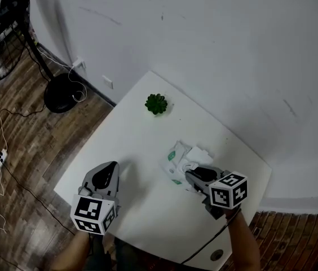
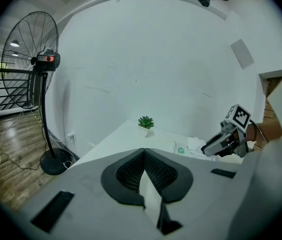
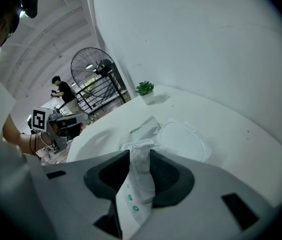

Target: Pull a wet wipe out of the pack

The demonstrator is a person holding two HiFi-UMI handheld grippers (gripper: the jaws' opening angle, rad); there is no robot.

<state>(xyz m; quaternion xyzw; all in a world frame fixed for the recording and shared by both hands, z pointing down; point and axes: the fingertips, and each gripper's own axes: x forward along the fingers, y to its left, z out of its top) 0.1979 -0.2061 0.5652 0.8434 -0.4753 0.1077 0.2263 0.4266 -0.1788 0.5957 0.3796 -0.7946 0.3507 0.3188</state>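
Pinching the wet wipe pack (image 3: 140,134) between the jaws of the right gripper (image 3: 141,156), pads closed on a crumpled fold of soft white film printed with small round green marks. Not clear whether a wipe sits inside that fold or wrapper only.

Rest of the pack lying on the white counter (image 1: 142,145) just ahead of the same gripper's tips: white wrapper, green print along one edge, creased and puckered toward the grip.

Rounded white lid flap (image 3: 182,140) folded open, flat on the counter, just ahead and to the right of the tips, touching the pack.

Left gripper (image 2: 144,152) pressed together at the tips, nothing between the pads, held over the counter's near left part, well apart from the pack and to the left of the right gripper.

Small green potted plant (image 1: 156,104) farther ahead of both grippers, near the counter's far edge by the white wall.

Standing fan (image 2: 31,59) on the wooden floor, far to the left of the left gripper.
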